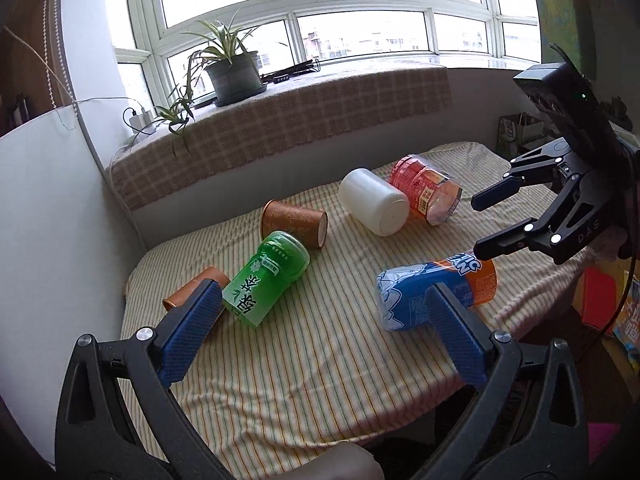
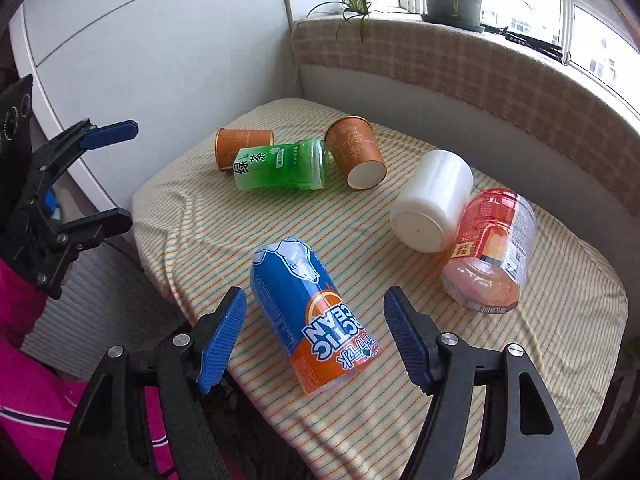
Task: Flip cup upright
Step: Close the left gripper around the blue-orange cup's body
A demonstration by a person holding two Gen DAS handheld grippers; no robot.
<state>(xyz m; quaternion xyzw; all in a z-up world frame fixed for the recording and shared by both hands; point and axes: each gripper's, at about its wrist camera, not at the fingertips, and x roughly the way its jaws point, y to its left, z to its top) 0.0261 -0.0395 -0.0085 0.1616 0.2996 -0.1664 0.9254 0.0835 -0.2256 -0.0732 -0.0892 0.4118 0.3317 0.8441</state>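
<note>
Several cups lie on their sides on a striped cloth table. A blue and orange cup lies nearest, between the open fingers of my right gripper, which does not touch it. That gripper shows in the left wrist view, open, just above the cup's orange end. My left gripper is open and empty above the near table; it shows at the left of the right wrist view. A green cup, two brown paper cups, a white cup and a red cup also lie tipped over.
A white panel stands along the table's left side. A checked cloth ledge with a potted plant runs behind the table under the window. Boxes and bags sit beyond the right edge.
</note>
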